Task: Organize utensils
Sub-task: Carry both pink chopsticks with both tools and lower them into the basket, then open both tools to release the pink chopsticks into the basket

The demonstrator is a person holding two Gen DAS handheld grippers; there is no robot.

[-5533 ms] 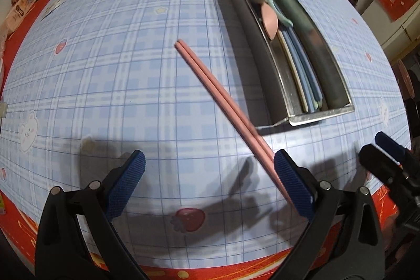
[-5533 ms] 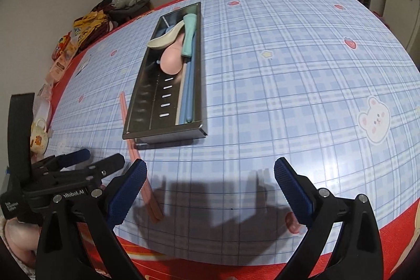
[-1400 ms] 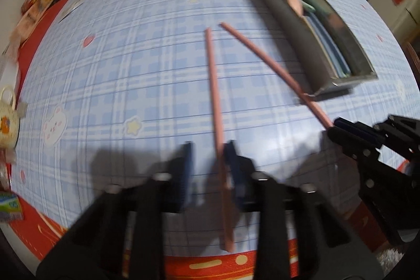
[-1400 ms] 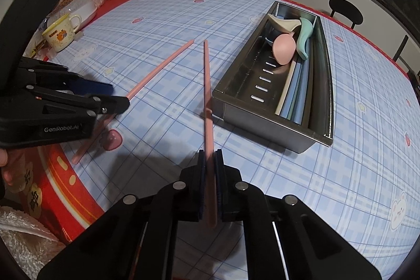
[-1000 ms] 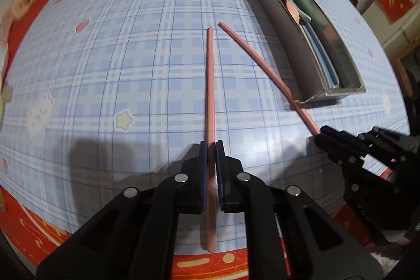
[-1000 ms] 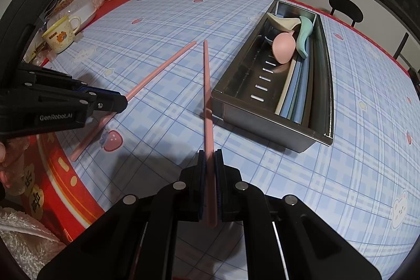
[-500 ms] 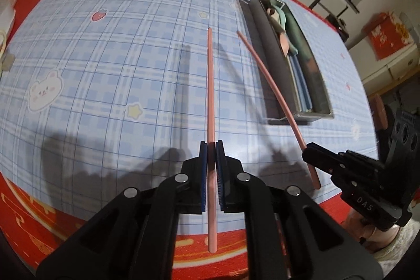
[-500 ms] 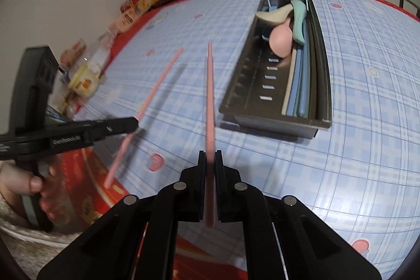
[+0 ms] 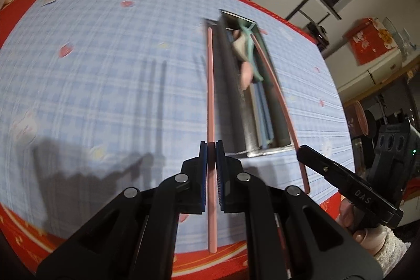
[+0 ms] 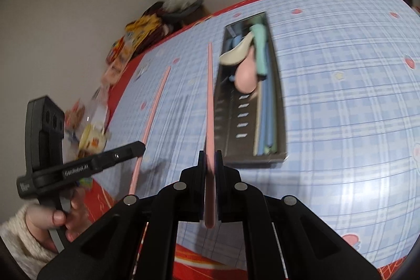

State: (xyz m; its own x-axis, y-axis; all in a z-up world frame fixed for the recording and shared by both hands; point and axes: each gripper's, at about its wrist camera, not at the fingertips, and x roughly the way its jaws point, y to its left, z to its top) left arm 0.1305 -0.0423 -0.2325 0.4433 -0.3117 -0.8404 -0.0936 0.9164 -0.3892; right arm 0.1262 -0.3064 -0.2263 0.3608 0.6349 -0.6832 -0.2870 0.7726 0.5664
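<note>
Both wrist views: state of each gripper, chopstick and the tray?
left gripper: shut on left chopstick
right gripper: shut on right chopstick
left chopstick: held clear of the table
right chopstick: held clear of the table
metal tray: on the table, holding spoons and chopsticks

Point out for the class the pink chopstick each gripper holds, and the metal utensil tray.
Left gripper's pink chopstick (image 9: 210,85), left wrist view: mid-shaft, ahead of the shut pads.
Right gripper's pink chopstick (image 10: 210,96), right wrist view: mid-shaft, beside the tray.
Metal utensil tray (image 10: 280,106), right wrist view: its right side wall.
</note>
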